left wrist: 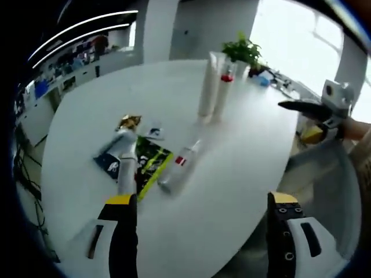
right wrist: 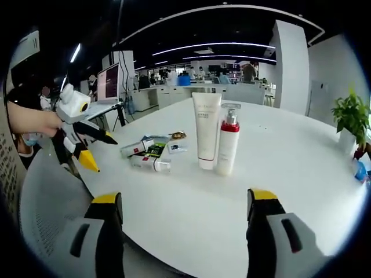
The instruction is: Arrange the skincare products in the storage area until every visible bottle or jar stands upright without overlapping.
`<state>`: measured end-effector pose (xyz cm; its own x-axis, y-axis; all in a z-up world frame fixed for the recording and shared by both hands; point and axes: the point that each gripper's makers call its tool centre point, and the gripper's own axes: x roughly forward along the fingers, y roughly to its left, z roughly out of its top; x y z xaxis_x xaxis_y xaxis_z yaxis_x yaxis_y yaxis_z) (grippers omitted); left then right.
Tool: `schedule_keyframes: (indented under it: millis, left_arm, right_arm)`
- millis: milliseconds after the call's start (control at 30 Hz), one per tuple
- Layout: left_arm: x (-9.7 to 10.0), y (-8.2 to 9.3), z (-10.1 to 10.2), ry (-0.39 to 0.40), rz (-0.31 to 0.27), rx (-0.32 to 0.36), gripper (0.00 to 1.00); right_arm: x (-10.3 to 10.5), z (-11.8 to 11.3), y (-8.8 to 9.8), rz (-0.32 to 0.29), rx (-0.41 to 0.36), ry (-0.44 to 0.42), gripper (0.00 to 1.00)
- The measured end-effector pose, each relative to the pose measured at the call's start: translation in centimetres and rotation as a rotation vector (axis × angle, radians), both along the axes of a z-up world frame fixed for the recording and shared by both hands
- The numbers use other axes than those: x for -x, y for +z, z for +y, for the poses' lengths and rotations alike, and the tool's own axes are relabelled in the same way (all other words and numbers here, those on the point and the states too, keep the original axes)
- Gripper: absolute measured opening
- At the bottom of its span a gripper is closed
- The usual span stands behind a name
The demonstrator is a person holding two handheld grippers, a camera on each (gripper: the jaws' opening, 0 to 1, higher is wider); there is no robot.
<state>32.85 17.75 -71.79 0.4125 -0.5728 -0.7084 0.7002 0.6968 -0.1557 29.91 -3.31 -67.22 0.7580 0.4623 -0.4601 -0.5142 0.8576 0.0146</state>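
Note:
A tall white tube (left wrist: 207, 84) (right wrist: 206, 130) stands upright on the white table (left wrist: 232, 174), touching or nearly touching an upright pump bottle with a red band (left wrist: 224, 87) (right wrist: 227, 142). A clear bottle with a red label (left wrist: 179, 165) (right wrist: 151, 164) lies on its side. A silver bottle (left wrist: 124, 152) (right wrist: 136, 149) lies beside it, across a green-black packet (left wrist: 148, 163) (right wrist: 155, 150). My left gripper (left wrist: 203, 202) (right wrist: 84, 145) hangs open over the near table edge. My right gripper (right wrist: 185, 200) (left wrist: 310, 119) is open too, off the table edge, empty.
A gold wrapper (left wrist: 128, 121) (right wrist: 178, 135) and a small sachet (left wrist: 155, 132) (right wrist: 177, 147) lie near the fallen bottles. A potted plant (left wrist: 242, 52) (right wrist: 351, 116) stands at the table's rim. A grey chair (right wrist: 46, 191) sits beside the table. Office desks fill the background.

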Motion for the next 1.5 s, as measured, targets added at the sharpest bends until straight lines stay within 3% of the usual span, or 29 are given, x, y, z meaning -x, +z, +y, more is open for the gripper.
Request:
schedule_keyframes:
  millis: [533,1000,1500]
  left_arm:
    - [-2.7,-2.6,-1.0,-0.213,0.031,-0.217,0.77]
    - [-5.0,-4.7,-1.4,-0.318,0.074,-0.336,0.54]
    - [-6.2,-6.1,-2.4,-0.412,0.103,-0.407,0.4]
  right_arm:
    - [-0.2,-0.3,-0.1,-0.003,0.019,-0.01,0.87]
    - [-0.4,-0.7,-0.3,-0.007,0.037,-0.031,0.86]
    - [-0.5,-1.0,-0.4,-0.004,0.056,-0.046,0.86]
